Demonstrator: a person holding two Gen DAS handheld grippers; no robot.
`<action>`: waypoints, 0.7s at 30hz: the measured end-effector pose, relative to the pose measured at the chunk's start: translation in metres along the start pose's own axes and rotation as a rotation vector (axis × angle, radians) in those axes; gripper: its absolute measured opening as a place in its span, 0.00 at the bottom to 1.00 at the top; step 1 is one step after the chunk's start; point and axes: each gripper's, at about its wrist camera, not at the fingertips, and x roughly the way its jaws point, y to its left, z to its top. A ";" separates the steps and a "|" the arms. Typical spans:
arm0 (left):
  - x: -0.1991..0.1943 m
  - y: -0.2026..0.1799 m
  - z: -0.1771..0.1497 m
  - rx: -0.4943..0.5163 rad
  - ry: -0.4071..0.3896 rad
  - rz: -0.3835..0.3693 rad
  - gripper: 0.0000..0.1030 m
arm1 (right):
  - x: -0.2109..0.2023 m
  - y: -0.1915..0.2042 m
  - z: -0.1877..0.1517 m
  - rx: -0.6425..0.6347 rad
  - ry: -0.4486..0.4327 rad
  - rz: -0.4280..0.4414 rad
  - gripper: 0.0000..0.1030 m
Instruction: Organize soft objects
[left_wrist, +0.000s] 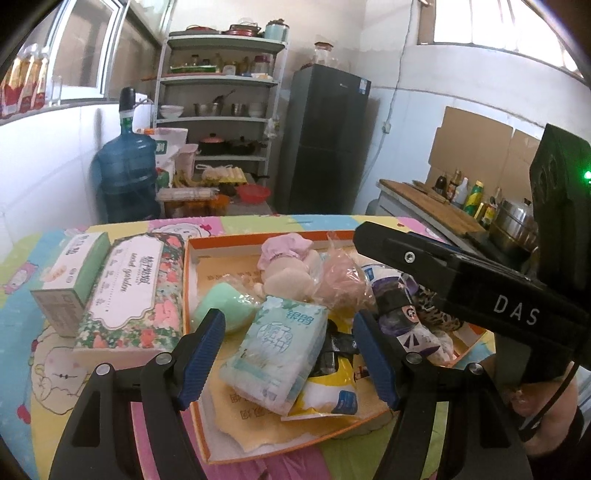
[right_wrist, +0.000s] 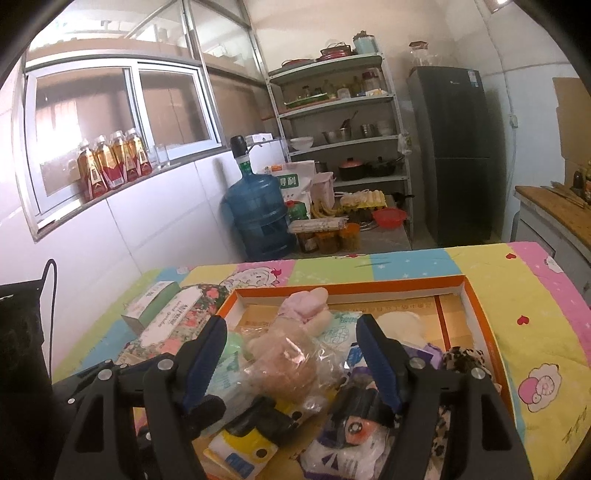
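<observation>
An orange-rimmed cardboard box (left_wrist: 190, 280) on the cartoon tablecloth holds several soft items. Among them are a light-blue tissue pack (left_wrist: 273, 347), a green sponge (left_wrist: 221, 306), a bagged plush toy (left_wrist: 343, 277), a pink cloth (left_wrist: 284, 247), a yellow-white packet (left_wrist: 332, 391) and a purple-black packet (left_wrist: 395, 306). My left gripper (left_wrist: 288, 354) hangs open above the tissue pack, pads clear of it. My right gripper (right_wrist: 291, 354) is open over the bagged plush toy (right_wrist: 284, 365) and holds nothing. A leopard-print cloth (right_wrist: 463, 358) lies to its right.
A floral tissue pack (left_wrist: 136, 291) and a green carton (left_wrist: 70, 273) sit on the cloth left of the box. Beyond the table's far edge stand a blue water jug (left_wrist: 125, 170), a loaded shelf (left_wrist: 218, 96) and a dark fridge (left_wrist: 325, 140). A counter with bottles (left_wrist: 436, 206) lies right.
</observation>
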 end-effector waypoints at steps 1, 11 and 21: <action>-0.002 0.000 0.000 0.000 -0.003 0.003 0.71 | -0.003 0.000 0.000 0.005 -0.004 -0.001 0.70; -0.036 0.001 -0.006 0.025 -0.063 0.118 0.71 | -0.032 0.006 -0.010 0.051 -0.073 -0.023 0.70; -0.076 0.007 -0.017 0.011 -0.118 0.179 0.71 | -0.055 0.027 -0.030 0.054 -0.085 -0.075 0.70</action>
